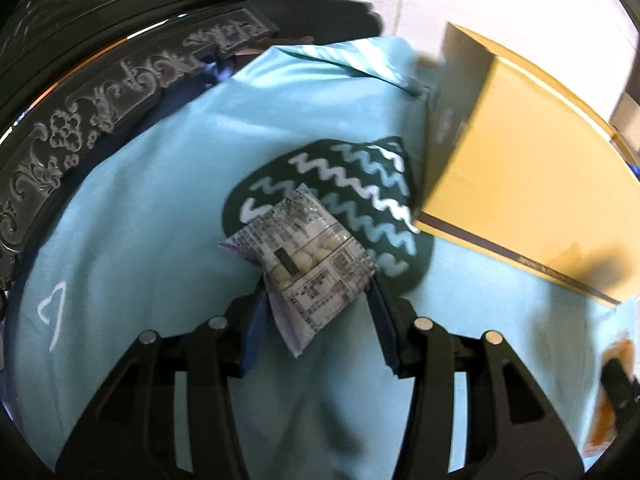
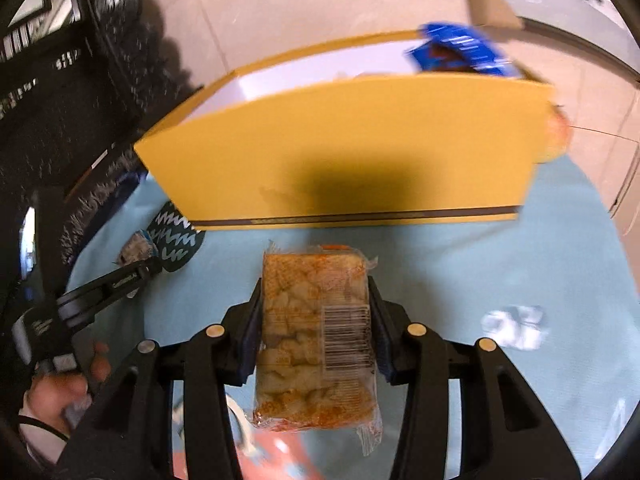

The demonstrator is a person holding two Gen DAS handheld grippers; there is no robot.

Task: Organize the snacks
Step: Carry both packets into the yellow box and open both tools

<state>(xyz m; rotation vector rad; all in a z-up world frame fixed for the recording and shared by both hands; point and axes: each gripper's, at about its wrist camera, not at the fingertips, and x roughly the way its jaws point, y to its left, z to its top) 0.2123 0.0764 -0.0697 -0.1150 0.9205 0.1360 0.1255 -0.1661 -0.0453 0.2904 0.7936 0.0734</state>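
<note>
Left tool point(image 1: 318, 292): clenched on a clear packet of pale round snacks point(image 1: 304, 252), held by its near end, its long axis running away from the camera and tilted to the left.
Cloth under it: a light blue tablecloth point(image 1: 140, 200) with a dark green patch of zigzags point(image 1: 360, 184) just beyond the packet.
Left edge: a dark carved frame point(image 1: 100, 92) curves along the far left; it leaves little room on that side.
Right tool point(image 2: 318, 320): clenched across the width of a clear-wrapped orange-dusted cracker bar point(image 2: 316, 340), its long axis pointing straight at the box.
Yellow box point(image 2: 352, 160): directly beyond the right tool, its long near wall facing it, open top above; a blue wrapper point(image 2: 456, 52) already pokes from its far right corner.
Key relation: the right tool looks the nearer to the box, which lies far and to the right of the left tool; either packet would need to rise over the near wall to go in.
Open room: bare cloth lies between bar and box; a crumpled white wrapper point(image 2: 512, 324) lies well to the right.
</note>
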